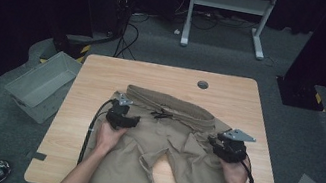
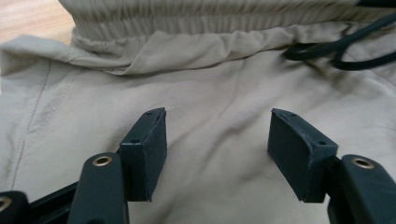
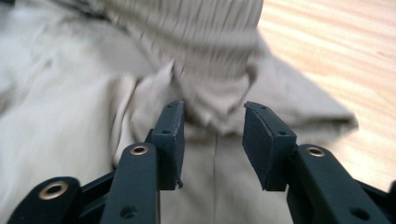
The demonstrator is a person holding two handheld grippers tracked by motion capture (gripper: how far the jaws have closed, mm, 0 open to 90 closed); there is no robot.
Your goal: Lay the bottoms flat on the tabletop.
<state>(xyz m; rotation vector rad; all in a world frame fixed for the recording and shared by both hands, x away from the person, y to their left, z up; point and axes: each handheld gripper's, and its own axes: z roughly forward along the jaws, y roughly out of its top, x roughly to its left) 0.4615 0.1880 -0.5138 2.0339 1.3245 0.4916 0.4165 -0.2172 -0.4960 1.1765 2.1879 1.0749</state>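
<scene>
A pair of tan shorts [image 1: 168, 138] lies spread on the wooden table [image 1: 232, 91], waistband toward the far side, with a dark drawstring [image 1: 161, 115] at its middle. My left gripper [image 1: 120, 119] hovers over the shorts' left hip, and its jaws stand wide apart over flat fabric [image 2: 219, 140] below the elastic waistband [image 2: 187, 23]. My right gripper [image 1: 228, 147] is at the right hip. In the right gripper view its jaws are parted in front of a bunched fold at the waistband's end [image 3: 215, 93], with no cloth pinched between the pads [image 3: 264, 140].
A grey plastic bin [image 1: 40, 82] sits on the floor left of the table. A round cable hole [image 1: 203, 84] marks the far table edge. Bare wood lies around the shorts. A white desk frame [image 1: 228, 11] stands farther back.
</scene>
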